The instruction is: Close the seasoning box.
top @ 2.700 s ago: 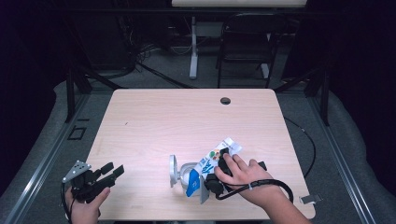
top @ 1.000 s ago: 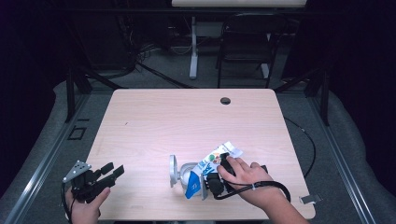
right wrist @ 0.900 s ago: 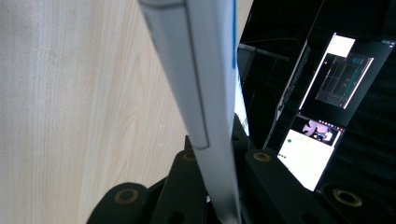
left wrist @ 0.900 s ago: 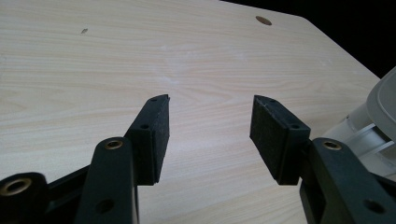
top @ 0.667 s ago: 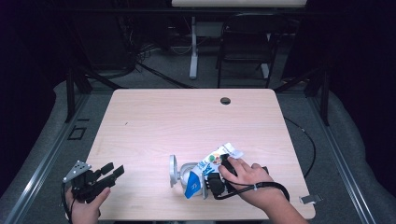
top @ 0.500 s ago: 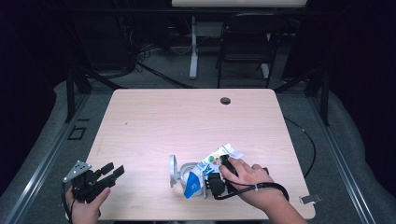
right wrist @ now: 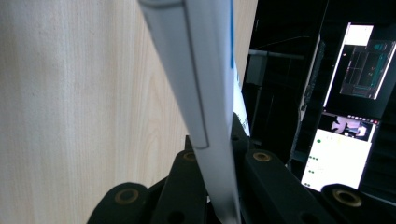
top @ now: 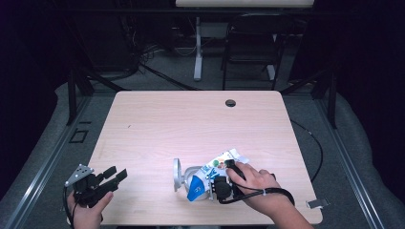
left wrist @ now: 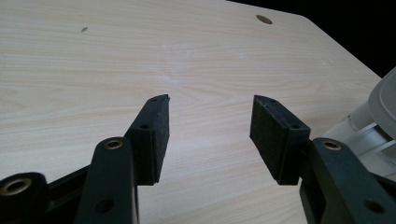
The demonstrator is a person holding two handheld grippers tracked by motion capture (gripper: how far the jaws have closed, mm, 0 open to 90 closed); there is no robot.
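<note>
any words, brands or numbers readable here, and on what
None can be read.
Snack bag in the right gripper: coloured print, too small and blurred.
Screens behind the table, in the right gripper view: text too small.
Clear container: no label visible.

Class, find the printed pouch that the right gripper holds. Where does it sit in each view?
High view: the printed pouch lies near the table's front edge, by the person's right hand.
Right gripper view: its pale edge runs up the middle from the shut right gripper.
Left gripper view: the clear container beside it sits at the right edge.
Shared landmark: the wooden table.
</note>
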